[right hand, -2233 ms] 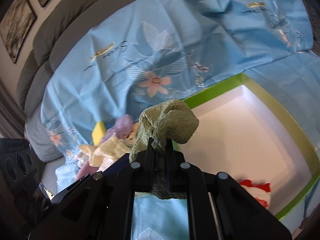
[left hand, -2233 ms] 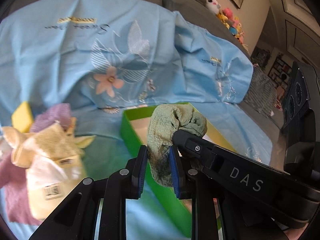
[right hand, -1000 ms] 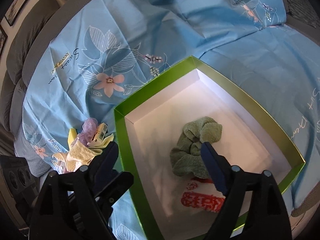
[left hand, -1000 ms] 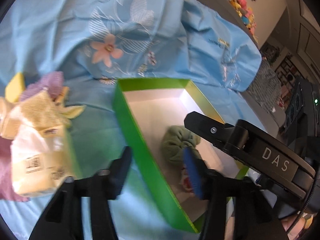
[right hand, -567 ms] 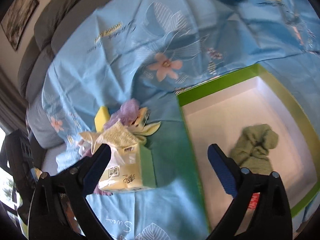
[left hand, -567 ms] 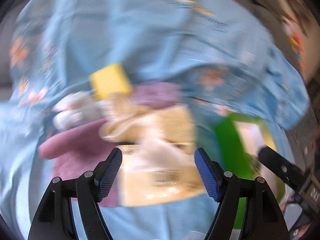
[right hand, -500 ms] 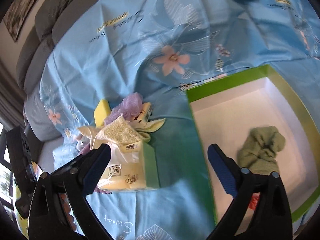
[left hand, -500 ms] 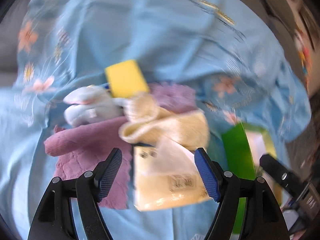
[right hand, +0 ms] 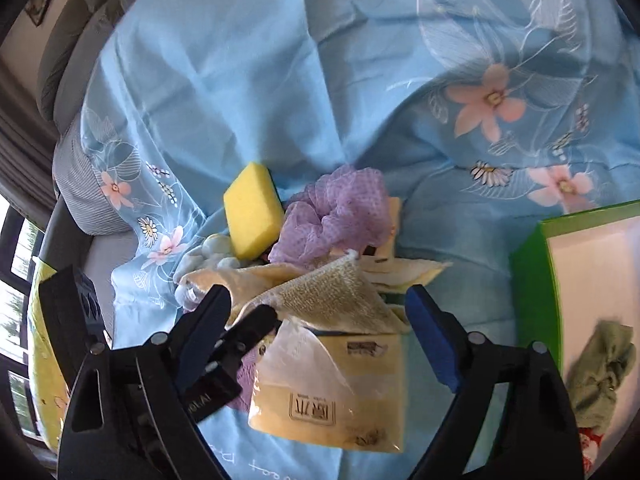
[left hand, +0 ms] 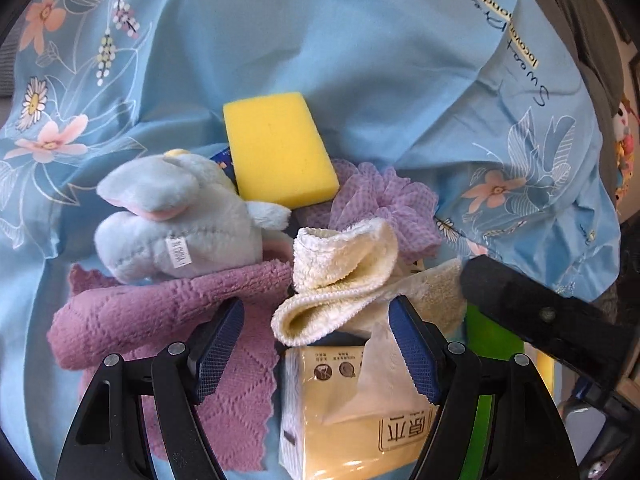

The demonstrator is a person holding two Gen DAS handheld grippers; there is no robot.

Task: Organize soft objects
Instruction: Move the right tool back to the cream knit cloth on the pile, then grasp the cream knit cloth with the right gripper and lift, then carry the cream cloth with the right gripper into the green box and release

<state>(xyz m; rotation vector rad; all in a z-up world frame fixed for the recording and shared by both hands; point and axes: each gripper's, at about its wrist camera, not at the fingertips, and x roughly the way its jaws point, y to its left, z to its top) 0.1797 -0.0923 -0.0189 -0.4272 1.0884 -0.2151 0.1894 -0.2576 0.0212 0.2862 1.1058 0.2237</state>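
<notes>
A pile of soft things lies on the blue floral sheet: a yellow sponge (left hand: 278, 148), a pale blue plush toy (left hand: 176, 220), a mauve knitted cloth (left hand: 160, 312), a lilac mesh puff (left hand: 384, 204), a cream towel (left hand: 344, 276) and a tissue pack (left hand: 352, 412). My left gripper (left hand: 316, 344) is open just above the cream towel and tissue pack. My right gripper (right hand: 320, 340) is open over the same pile, above the tissue pack (right hand: 332, 388). The green towel (right hand: 600, 372) lies in the green box (right hand: 532, 280) at the right.
The blue sheet (left hand: 360, 40) covers a grey sofa (right hand: 80, 20). A red and white item (right hand: 588, 452) lies in the box below the green towel. The right gripper's body (left hand: 540, 312) crosses the left wrist view at the right. A striped cushion (right hand: 76, 184) sits at the left.
Both grippers let go of the green towel into the box and opened. Both then swung left, to the pile of soft things, and closed in on it.
</notes>
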